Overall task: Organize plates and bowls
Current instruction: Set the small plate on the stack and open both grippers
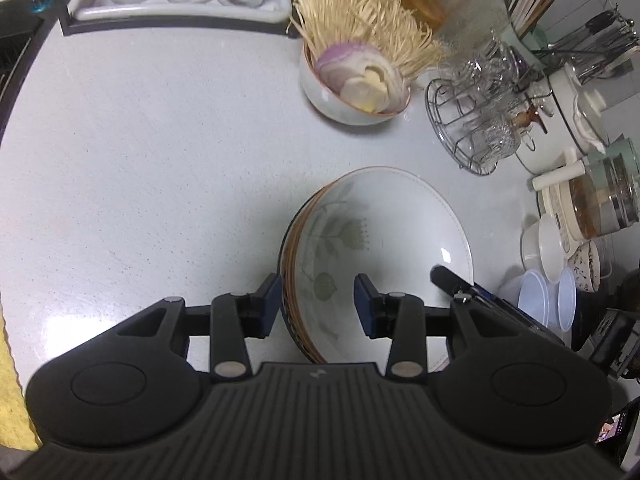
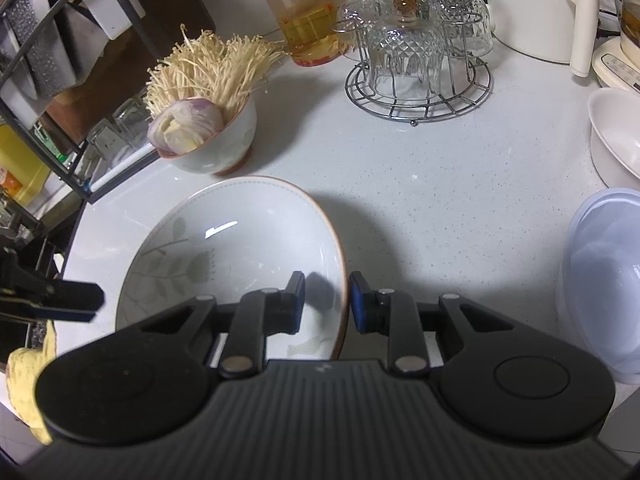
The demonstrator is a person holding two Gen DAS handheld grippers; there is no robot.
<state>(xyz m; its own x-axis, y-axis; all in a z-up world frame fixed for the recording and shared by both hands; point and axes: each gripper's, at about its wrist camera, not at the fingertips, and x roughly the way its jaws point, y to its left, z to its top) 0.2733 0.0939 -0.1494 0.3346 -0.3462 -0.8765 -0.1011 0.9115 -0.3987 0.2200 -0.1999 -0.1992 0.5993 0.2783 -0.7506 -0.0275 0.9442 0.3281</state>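
A stack of white bowls with a leaf print and brown rims [image 1: 380, 232] sits on the white counter; the top bowl also shows in the right wrist view [image 2: 240, 248]. My left gripper [image 1: 316, 304] is open, its jaws astride the stack's left rim. My right gripper [image 2: 327, 302] is open, its jaws astride the bowl's right rim, one finger inside, one outside. Its fingers [image 1: 452, 280] show over the bowl's far rim in the left wrist view. A smaller bowl [image 1: 352, 100] of enoki mushrooms and cut onion stands behind; it also shows in the right wrist view [image 2: 216, 148].
A wire rack of glass cups [image 2: 416, 60], a red-lidded jar [image 2: 304, 16], a white kettle [image 2: 536, 8], white bowls [image 2: 616, 136] and a clear plastic container [image 2: 604, 276] stand to the right. A dish rack [image 2: 48, 60] and yellow cloth [image 2: 28, 380] are at left.
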